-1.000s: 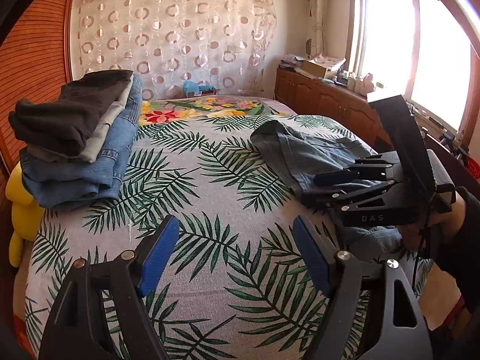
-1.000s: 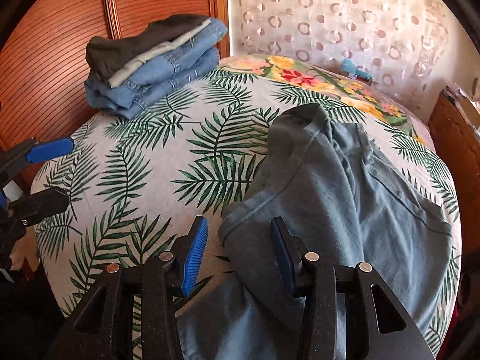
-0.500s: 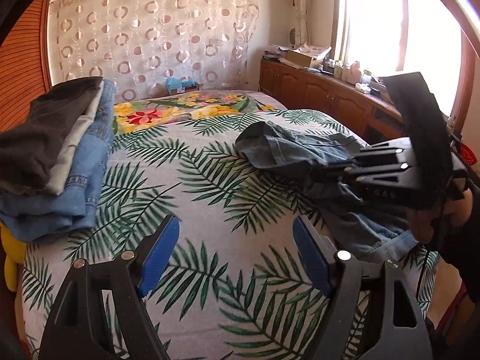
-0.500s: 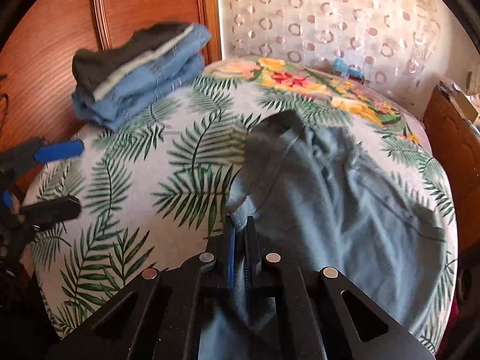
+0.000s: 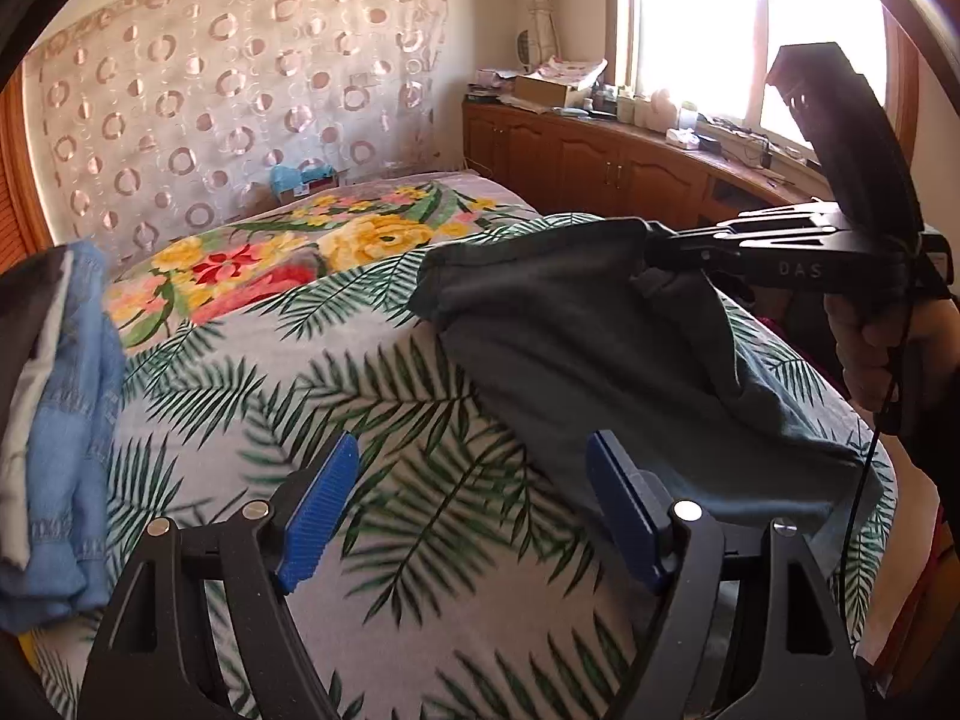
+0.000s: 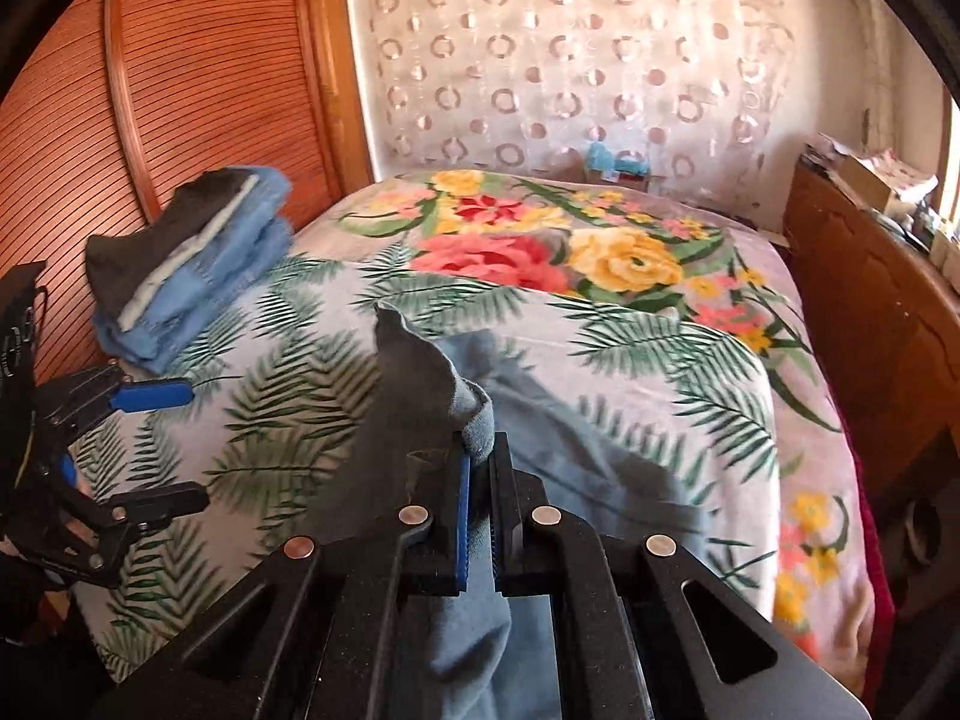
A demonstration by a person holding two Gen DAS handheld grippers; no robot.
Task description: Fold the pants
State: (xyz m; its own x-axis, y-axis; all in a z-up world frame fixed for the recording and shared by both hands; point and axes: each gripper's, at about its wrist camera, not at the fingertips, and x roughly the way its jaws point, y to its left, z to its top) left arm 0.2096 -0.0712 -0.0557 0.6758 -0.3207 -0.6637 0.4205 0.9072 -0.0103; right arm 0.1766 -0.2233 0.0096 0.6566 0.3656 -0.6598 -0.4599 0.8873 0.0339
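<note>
Left gripper point(image 5: 474, 498) is hanging low over the near part of the bed point(image 5: 384, 354), tilted downward, blue pads spread wide with only leaf-print cover between them. Nothing is touching its fingers.

Right gripper point(image 6: 478, 510) is angling down too, jaws pressed together and pinching a bunched edge of the grey-blue pants point(image 6: 576, 456). A person's hand point(image 5: 870, 348) is wrapping the handle at the right. The pinched edge is standing clear of the cover; the rest of the pants is draping down from it, lying across the right half of the bed and trailing over the near edge under the gripper.

No bins or boxes are holding any clothing. On the bed's left edge, against the slatted wood panel point(image 6: 180, 90), a stack of folded clothes point(image 6: 192, 258) is sitting: denim below, a pale layer, dark cloth on top.

Between the stack and the pants the cover is lying bare. Farther back, the flowered section is running to the ring-patterned curtain point(image 6: 570, 60). A wooden cabinet point(image 5: 600, 162) is lining the bed's right side below the window.
</note>
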